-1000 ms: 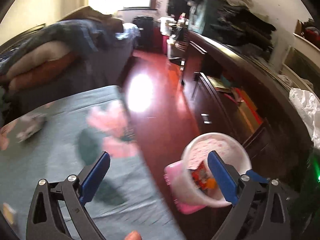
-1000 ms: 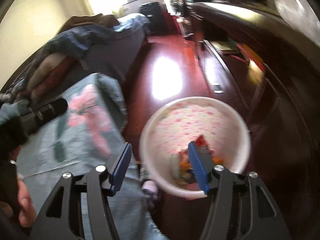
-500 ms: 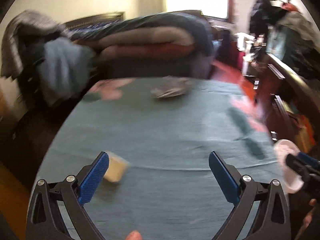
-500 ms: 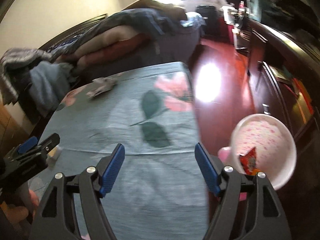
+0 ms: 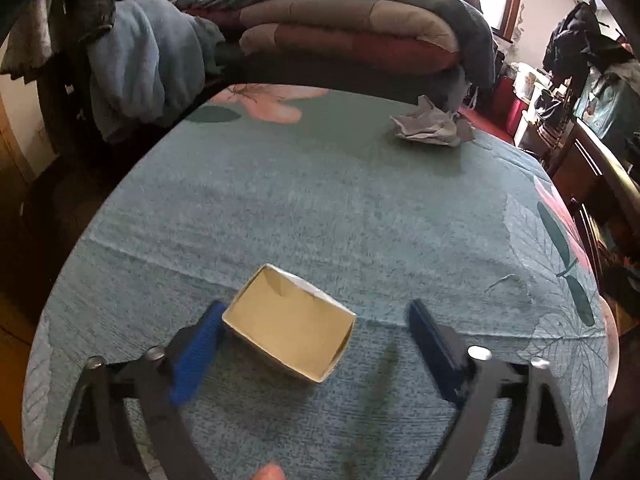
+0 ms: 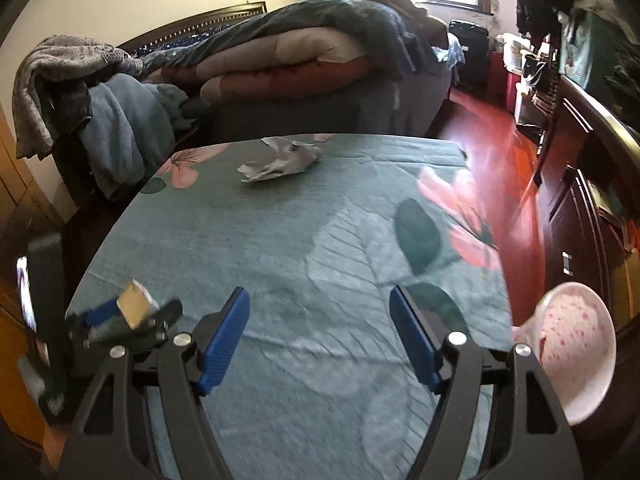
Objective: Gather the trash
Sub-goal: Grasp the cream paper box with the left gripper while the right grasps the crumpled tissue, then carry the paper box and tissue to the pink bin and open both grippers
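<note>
A small open cardboard box [image 5: 290,334] lies on the teal flowered cloth [image 5: 320,208]. My left gripper [image 5: 316,344] is open around it, the left pad touching its side, the right pad apart. In the right wrist view the box [image 6: 136,309] sits between the left gripper's fingers at far left. A crumpled grey paper [image 5: 432,128] lies at the far side of the cloth; it also shows in the right wrist view [image 6: 280,159]. My right gripper [image 6: 320,340] is open and empty above the cloth. A white bin [image 6: 572,352] with pink specks stands at the right, off the cloth's edge.
A bed with folded quilts [image 5: 352,28] stands behind the cloth. Clothes [image 5: 128,60] hang over a chair at left. A dark wooden dresser [image 6: 592,168] runs along the right, across a red wood floor [image 6: 496,148].
Both grippers swung left from the bin to the cloth. My left gripper moved forward to the cardboard box, which now sits between its open fingers.
</note>
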`<act>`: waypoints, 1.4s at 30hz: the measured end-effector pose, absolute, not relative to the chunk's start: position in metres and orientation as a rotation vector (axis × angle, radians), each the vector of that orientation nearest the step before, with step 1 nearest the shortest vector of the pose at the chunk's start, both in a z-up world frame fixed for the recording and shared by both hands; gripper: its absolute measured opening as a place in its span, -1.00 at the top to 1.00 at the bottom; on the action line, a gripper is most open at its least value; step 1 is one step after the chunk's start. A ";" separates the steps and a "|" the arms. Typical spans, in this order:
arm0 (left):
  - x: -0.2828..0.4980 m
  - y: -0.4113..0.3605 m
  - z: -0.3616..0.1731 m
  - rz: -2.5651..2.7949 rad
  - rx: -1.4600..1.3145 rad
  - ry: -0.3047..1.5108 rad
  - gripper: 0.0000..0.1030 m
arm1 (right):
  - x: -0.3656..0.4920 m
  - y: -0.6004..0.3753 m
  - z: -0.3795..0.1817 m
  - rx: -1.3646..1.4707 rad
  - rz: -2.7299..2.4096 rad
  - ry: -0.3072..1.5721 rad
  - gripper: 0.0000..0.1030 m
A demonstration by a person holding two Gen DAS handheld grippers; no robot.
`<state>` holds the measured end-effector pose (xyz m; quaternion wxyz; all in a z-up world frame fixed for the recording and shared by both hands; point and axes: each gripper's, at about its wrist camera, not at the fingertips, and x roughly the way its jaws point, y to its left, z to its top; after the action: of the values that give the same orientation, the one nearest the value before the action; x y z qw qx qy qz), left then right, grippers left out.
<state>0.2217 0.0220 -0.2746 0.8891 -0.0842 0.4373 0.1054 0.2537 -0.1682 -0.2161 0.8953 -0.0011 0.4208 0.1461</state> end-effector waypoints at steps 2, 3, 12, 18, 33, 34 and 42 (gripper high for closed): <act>0.221 0.023 -0.274 0.232 -0.161 0.900 -0.32 | 0.271 -0.157 -0.218 -0.002 0.314 0.878 -0.42; 0.222 0.025 -0.274 0.237 -0.158 0.894 -0.16 | 0.278 -0.152 -0.218 -0.002 0.318 0.880 -0.42; 0.234 0.054 -0.257 0.234 -0.239 0.850 -0.15 | 0.370 -0.096 -0.234 0.006 0.319 0.897 -0.68; 0.254 0.071 -0.236 0.225 -0.241 0.794 -0.16 | 0.436 -0.072 -0.251 0.081 0.268 0.907 -0.92; 0.262 0.078 -0.239 0.223 -0.259 0.798 -0.16 | 0.456 -0.064 -0.266 0.123 0.243 0.957 -0.04; 0.261 0.076 -0.237 0.223 -0.254 0.797 -0.16 | 0.450 -0.068 -0.264 0.127 0.247 0.956 -0.04; 0.246 0.044 -0.229 0.181 -0.224 0.810 -0.16 | 0.369 -0.126 -0.242 0.182 0.282 0.951 -0.04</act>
<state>0.2460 0.0441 -0.2290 0.9090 -0.1086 0.3926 0.0879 0.3686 -0.1258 -0.2418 0.8755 0.0872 0.4556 0.1353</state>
